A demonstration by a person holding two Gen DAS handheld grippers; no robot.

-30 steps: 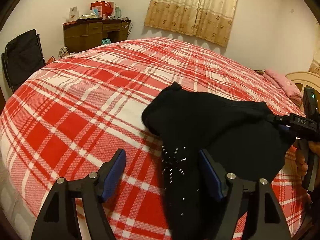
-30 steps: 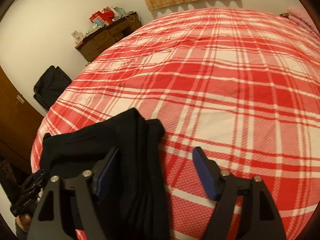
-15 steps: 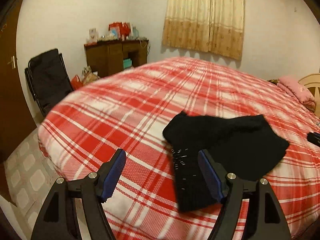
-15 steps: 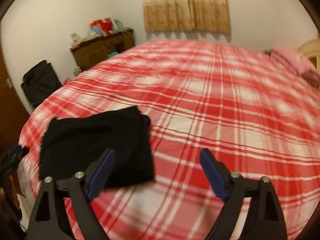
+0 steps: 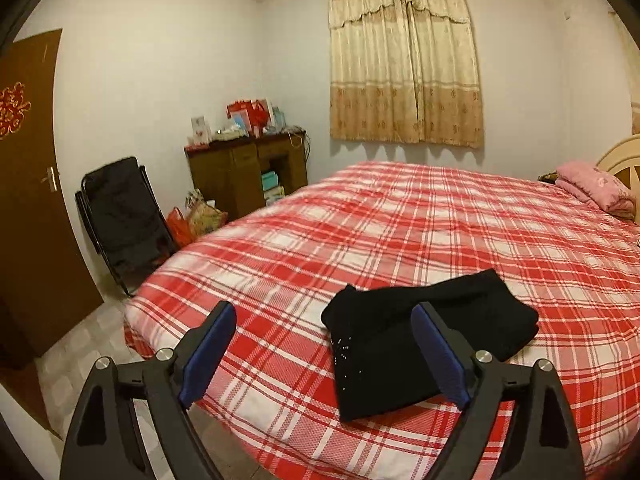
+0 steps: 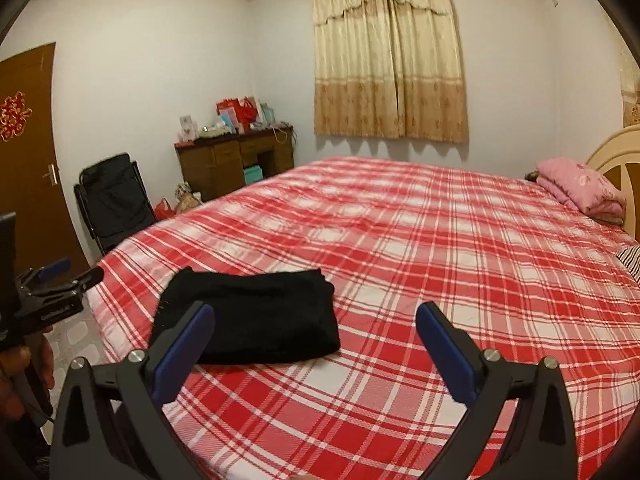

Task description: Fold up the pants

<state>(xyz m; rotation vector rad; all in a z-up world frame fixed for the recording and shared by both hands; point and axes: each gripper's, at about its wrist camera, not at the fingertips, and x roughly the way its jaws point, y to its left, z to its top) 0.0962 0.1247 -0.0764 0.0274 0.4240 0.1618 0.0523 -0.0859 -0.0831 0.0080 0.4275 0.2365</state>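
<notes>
The black pants (image 5: 424, 336) lie folded into a compact bundle near the front corner of the red plaid bed (image 5: 400, 232). My left gripper (image 5: 324, 316) hangs above and short of the bed, its jaws opening with nothing between them; the pants sit beyond its right finger. In the right wrist view the same pants (image 6: 256, 320) lie behind my left finger, and my right gripper (image 6: 316, 320) is also opening, empty, held back from the bundle. The left gripper (image 6: 60, 276) shows at that view's left edge, in a hand.
A pink folded blanket (image 6: 580, 192) lies by the cream headboard (image 6: 612, 152) at the right. A dark wooden desk (image 5: 248, 172) with clutter, a black folding chair (image 5: 120, 216) and bags stand by the far wall. A brown door (image 5: 28, 184) is at left.
Both grippers have pulled back and risen from the pants, letting them go on the bed. Their jaws have widened, and the views now tilt up to show the whole room.
</notes>
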